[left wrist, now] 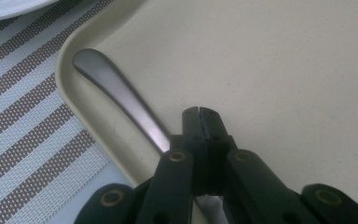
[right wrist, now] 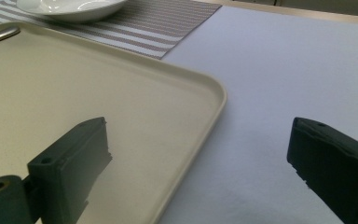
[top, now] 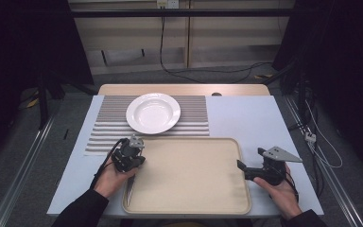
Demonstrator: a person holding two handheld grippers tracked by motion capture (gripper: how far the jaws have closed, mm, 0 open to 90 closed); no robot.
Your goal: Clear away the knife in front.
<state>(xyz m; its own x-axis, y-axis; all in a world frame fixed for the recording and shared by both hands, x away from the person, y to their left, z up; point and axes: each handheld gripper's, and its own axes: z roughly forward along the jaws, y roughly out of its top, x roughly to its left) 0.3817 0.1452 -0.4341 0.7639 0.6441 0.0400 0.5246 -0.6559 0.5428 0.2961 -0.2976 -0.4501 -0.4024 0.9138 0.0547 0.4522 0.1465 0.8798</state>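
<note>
From the high view, a beige tray lies on the near half of a white-covered table, and everything else sits in relation to it: a striped placemat lies just beyond the tray's far left corner, with an empty white plate resting on it, well apart from the tray's far rim. The left gripper, held in the person's left hand, hovers over the tray's left edge, and a thin metal utensil lies along the inside of that edge, running toward the near corner. The right gripper, held in the right hand, sits just beside the tray's right rim. In the left gripper view, the two black jaws are pressed together with nothing between them, directly over the tray floor; the utensil's rounded metal handle lies in the tray's curved corner, passing just beside and under the jaws, and the placemat shows outside the rim. In the right gripper view, the jaws stand wide apart, one over the tray and the other over the bare tablecloth, straddling the tray's rim; the plate and placemat lie beyond the tray's far corner, and the utensil's tip shows at the tray's far side.
</note>
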